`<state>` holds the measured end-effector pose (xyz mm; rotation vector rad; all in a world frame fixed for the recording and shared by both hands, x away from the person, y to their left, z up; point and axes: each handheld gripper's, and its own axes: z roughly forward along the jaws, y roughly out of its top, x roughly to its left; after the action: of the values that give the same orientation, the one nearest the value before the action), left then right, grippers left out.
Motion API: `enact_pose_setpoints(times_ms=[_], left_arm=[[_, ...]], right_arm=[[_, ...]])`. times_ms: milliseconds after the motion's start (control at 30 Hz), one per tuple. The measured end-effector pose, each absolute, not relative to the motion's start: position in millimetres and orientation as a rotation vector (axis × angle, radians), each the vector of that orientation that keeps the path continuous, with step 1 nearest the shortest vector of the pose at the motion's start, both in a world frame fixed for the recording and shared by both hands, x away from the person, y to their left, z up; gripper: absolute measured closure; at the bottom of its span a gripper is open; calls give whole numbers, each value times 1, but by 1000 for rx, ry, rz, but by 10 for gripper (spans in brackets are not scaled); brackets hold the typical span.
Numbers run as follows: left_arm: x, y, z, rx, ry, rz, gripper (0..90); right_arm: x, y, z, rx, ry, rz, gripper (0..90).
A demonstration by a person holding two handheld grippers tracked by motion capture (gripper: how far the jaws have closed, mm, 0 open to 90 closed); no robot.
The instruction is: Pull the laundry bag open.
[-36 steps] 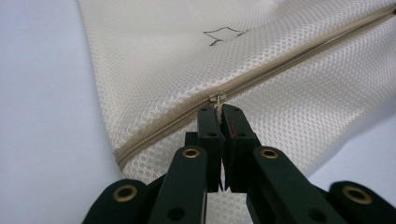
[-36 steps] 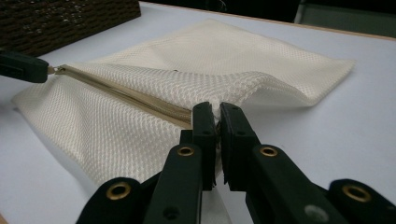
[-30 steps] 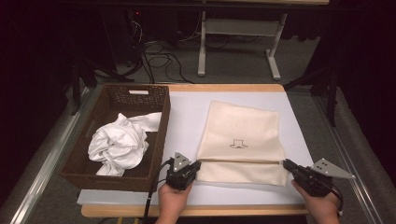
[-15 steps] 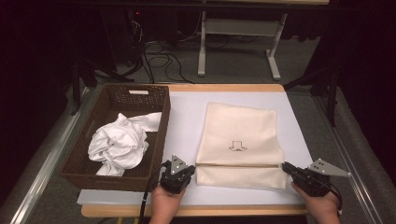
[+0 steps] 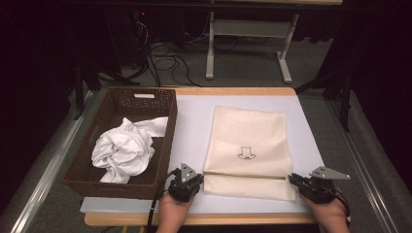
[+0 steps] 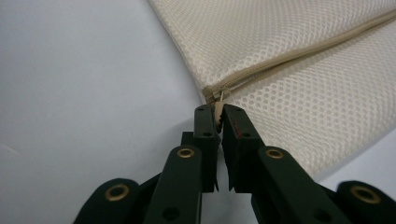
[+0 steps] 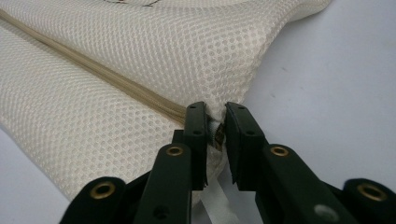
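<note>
Far left on the tabletop [image 5: 194, 116] sits a dark wicker basket [image 5: 167, 141] with a crumpled white garment [image 5: 124, 150] in it. Just right of the basket, the left claw [image 5: 190, 180] is pinched down on the small zipper pull [image 6: 217, 108] at the near-left corner of the cream mesh laundry bag [image 5: 248, 141], which lies flat in the middle of the tabletop with its zipper [image 5: 243, 175] running across close to the near edge. The zipper looks closed along its whole length. At the far right end, the right claw [image 5: 297, 180] is clamped on the bag's corner fabric [image 7: 215, 116], where the zipper ends.

To my eye this is the start of unzipping. Done well, the right claw stays planted as an anchor and keeps the seam taut, while the left draws the pull straight along the zipper line, low to the tabletop, without twisting, so the tab doesn't slip from those narrow tips or the mesh bunch up.
</note>
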<state>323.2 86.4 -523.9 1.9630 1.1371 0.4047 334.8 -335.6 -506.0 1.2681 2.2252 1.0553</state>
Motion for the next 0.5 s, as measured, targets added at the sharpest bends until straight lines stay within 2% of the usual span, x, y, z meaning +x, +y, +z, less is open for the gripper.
enact_pose_setpoints(times_ms=[67,167,300,500], left_arm=[[325,88,-522,1953,1138,407,802],[325,90,-521,1940,1128,423,695],[323,92,-518,1892,1130,434,592],[319,91,-516,1887,1114,436,477]], right_arm=[[334,-336,-505,1277,2219,1066,745],[331,-338,-500,1264,2181,1136,641],[327,-337,-491,1238,2113,1194,558],[350,-338,-471,1219,2053,1162,547]])
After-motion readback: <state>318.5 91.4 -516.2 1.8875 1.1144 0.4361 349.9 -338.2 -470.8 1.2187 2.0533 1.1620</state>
